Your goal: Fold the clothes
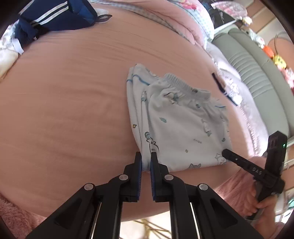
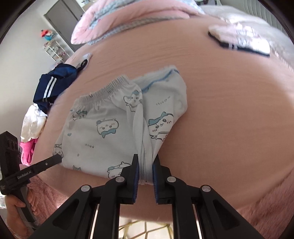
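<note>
- Left tongs [image 1: 146, 161] pinch the near fold edge of the printed pyjama trousers [image 1: 176, 128]; the right tongs [image 2: 145, 165] clamp the same edge further along.
- The trousers lie on the pink bed [image 1: 64, 110], doubled over, waistband away from us. Looks mid-fold to me; another fold may remain.
- Beyond: a folded pale garment [image 2: 240, 39], and a loose navy striped garment [image 1: 55, 16] apparently awaiting folding.
- Layers underneath stay hidden.
</note>
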`<state>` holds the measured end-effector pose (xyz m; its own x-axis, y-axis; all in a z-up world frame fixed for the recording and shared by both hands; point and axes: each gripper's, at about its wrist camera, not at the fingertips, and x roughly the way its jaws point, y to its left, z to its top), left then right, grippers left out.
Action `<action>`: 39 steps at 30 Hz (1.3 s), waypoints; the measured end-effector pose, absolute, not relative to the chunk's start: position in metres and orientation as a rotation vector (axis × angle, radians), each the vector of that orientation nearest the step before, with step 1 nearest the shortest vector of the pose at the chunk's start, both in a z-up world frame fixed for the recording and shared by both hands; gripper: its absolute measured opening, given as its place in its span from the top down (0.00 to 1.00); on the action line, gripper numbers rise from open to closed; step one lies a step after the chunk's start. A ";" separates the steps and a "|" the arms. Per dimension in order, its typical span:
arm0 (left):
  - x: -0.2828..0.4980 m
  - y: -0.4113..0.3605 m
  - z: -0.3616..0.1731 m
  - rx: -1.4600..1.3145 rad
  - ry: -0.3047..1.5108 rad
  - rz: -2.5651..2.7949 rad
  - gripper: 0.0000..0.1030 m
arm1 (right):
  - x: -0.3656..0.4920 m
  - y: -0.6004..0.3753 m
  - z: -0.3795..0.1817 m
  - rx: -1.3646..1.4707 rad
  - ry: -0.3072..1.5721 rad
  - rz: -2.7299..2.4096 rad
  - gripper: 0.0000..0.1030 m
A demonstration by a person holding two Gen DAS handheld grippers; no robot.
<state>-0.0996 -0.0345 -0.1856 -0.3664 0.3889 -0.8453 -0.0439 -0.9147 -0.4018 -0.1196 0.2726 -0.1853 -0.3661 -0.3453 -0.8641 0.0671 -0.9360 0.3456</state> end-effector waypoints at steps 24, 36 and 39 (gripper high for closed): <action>-0.110 -0.077 -0.180 -1.582 -0.481 2.471 0.82 | -0.148 0.279 -0.190 1.561 -0.506 -2.436 0.50; -0.126 -0.065 -0.179 -1.568 -0.411 2.477 0.81 | -0.167 0.228 -0.131 1.403 -0.305 -2.433 0.92; -0.129 -0.064 -0.180 -1.567 -0.410 2.473 0.81 | -0.175 0.183 -0.120 1.400 -0.195 -2.357 0.87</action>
